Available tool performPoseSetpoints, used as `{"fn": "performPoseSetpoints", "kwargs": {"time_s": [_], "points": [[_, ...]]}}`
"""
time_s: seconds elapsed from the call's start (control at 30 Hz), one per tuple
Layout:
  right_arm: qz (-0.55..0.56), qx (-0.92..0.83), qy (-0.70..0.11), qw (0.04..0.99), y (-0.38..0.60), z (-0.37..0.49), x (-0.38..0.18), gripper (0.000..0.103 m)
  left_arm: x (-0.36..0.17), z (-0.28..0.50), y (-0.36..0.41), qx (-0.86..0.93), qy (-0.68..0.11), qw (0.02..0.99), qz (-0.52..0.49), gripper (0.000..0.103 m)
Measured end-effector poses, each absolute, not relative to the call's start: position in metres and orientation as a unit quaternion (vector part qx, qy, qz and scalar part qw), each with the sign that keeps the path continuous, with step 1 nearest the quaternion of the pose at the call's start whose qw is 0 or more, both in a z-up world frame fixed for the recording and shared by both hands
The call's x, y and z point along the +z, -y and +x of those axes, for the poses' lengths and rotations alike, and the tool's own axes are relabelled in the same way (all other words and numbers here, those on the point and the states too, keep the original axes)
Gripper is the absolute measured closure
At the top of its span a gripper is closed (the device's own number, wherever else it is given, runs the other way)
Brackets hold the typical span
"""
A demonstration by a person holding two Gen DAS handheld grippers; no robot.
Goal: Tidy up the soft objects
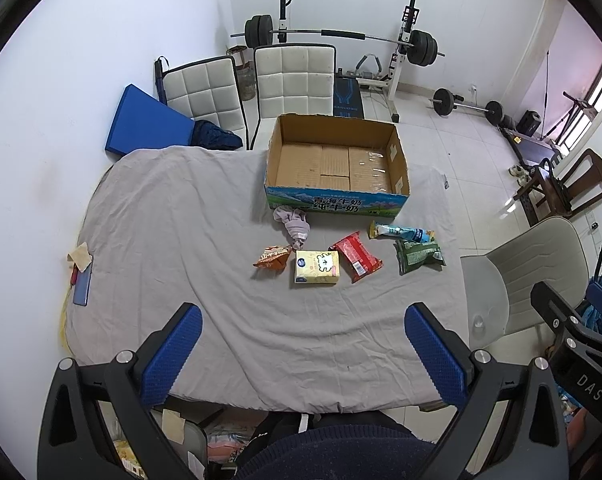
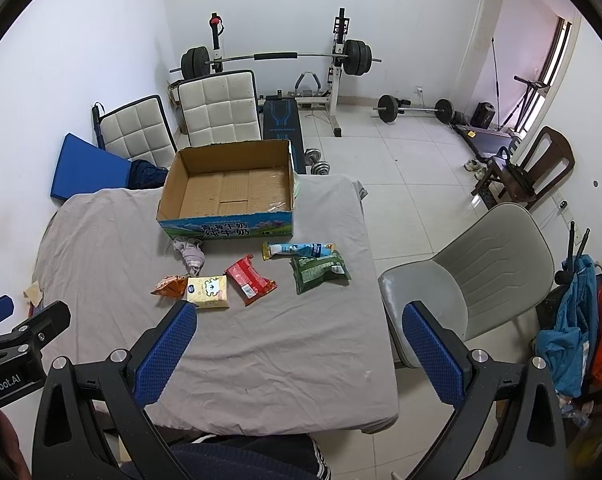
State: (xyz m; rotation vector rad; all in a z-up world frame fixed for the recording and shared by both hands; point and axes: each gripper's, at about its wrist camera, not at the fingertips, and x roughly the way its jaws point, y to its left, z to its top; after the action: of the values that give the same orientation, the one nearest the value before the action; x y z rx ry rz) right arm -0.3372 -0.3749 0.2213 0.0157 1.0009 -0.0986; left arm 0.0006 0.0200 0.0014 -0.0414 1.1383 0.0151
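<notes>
Both the left gripper [image 1: 303, 354] and right gripper [image 2: 299, 346] hang spread and empty above the grey-sheeted table's [image 1: 173, 208] near edge. The crumpled lilac cloth [image 1: 295, 226] by the open cardboard box [image 1: 335, 160] likely goes first; pinching its bunched middle should lift it cleanly.

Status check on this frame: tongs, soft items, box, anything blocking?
Left tongs and right tongs open, holding nothing. Six soft items loose on grey sheet; cardboard box holds nothing. Nothing in the way.

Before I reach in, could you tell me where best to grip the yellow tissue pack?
Grip the yellow tissue pack across its short sides, coming straight down from above: it lies flat, with the orange snack bag and red packet close beside it.
</notes>
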Motion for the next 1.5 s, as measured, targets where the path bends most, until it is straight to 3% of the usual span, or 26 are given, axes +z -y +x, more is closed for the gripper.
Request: {"fn": "performPoseSetpoints", "kwargs": {"time_s": [0.57,0.93,1.17,1.5], "points": [[0.015,-0.047,-0.473,0.88,0.38,-0.343,0.228,0.0,0.019,-0.004,-0.006,0.009,-0.529,0.849,-0.011,0.0],[0.024,-0.038,-0.488,0.872,0.396,-0.334,0.214,0.0,-0.008,-0.001,-0.003,0.023,-0.532,0.846,-0.017,0.0],[0.035,-0.038,-0.546,0.836,0.419,-0.284,0.142,0.0,-0.075,0.042,-0.015,0.054,-0.564,0.824,-0.022,0.0],[0.017,0.006,-0.633,0.774,0.421,-0.18,-0.026,0.0,-0.22,0.112,-0.019,0.088,-0.661,0.744,-0.038,0.0]]}}
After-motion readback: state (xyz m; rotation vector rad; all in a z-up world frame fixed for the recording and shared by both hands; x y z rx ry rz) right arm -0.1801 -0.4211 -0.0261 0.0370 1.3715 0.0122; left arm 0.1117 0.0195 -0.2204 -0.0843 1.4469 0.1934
